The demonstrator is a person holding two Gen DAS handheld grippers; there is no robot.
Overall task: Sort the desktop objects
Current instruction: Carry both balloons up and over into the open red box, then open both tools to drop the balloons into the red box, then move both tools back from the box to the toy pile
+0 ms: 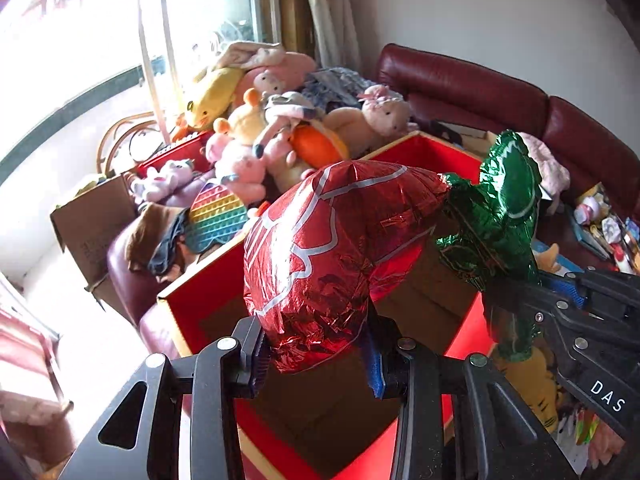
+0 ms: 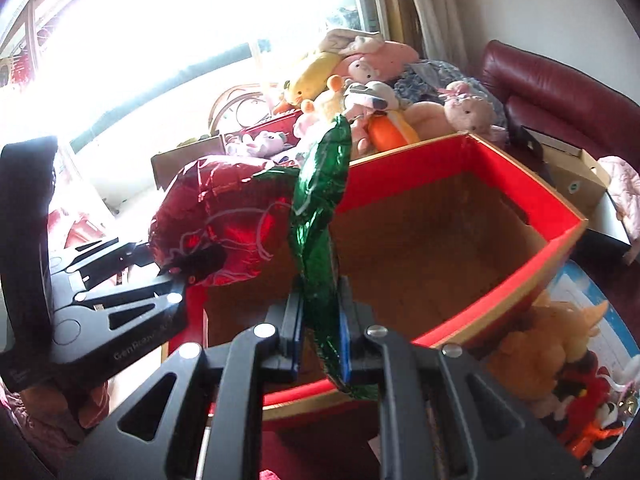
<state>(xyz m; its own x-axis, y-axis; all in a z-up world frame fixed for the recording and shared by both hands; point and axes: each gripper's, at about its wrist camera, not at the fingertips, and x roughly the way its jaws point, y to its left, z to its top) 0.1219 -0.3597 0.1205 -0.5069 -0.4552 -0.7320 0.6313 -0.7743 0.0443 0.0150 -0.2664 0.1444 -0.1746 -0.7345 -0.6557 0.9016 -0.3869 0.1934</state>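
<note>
The red cardboard box (image 2: 460, 240) stands open just beyond both tools, its brown floor bare where it shows, and the foil balloon hangs above its near-left corner, so the step in hand looks like carrying the balloon over the box to let it go inside. There is one box, one balloon in two joined lobes, and two tools. The red lobe (image 1: 332, 256) is pinched at its crumpled lower end by the left hand-held gripper (image 1: 320, 364), whose jaws stand fairly wide around the puffed foil; the green lobe (image 2: 320, 200) runs upright through the right hand-held gripper (image 2: 320, 332), whose jaws are drawn in narrow on its flattened stem. To do this well, I judge that both tools should travel together so the thin neck between the lobes is not stretched or torn, and should bring the whole balloon inside the red rim before either lets go, since light foil drifts and could catch on the wall or slide out over the near edge. Letting both ends go close together would keep it from swinging. Behind the far edge of the box lies a heap of plush toys (image 1: 280, 120) on the dark red sofa (image 1: 480, 88), at least seven that I can count, though they overlap too much for a firm number; one rainbow bubble pad (image 1: 216, 216) lies to the left of the box, and an orange plush (image 2: 552, 340) sits by its right side.
</note>
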